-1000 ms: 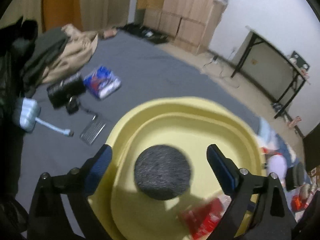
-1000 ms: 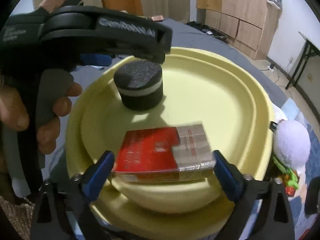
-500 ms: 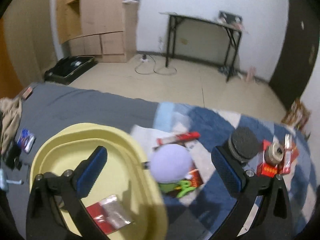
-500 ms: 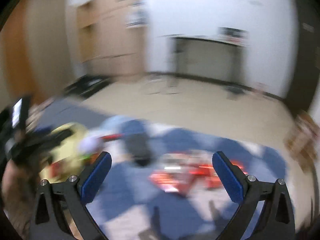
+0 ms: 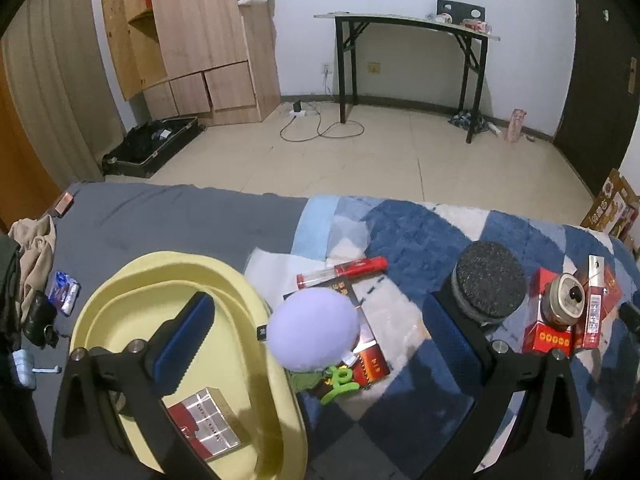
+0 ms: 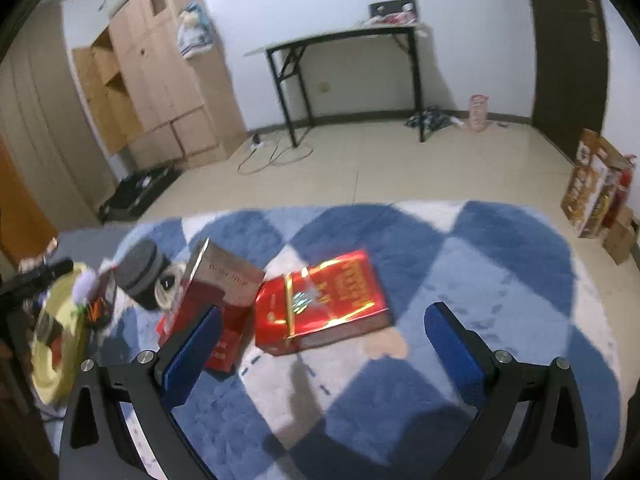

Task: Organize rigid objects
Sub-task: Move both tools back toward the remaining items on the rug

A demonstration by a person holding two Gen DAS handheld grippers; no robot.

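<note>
Both tools hang empty, jaws spread wide. The left gripper (image 5: 316, 344) hovers between the yellow plastic tray (image 5: 256, 312), holding 1 red-and-silver box (image 5: 204, 424), and a black round container (image 5: 486, 290). The right gripper (image 6: 320, 340) faces a large red-and-gold carton (image 6: 324, 300) lying flat on the blue-and-white fuzzy blanket (image 6: 500, 272), probably the next pick.

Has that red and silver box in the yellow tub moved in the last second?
Cannot tell. The red and silver box lies in the yellow tub, as before, but both cameras swung away, so any small shift inside the tub is unclear.
</note>
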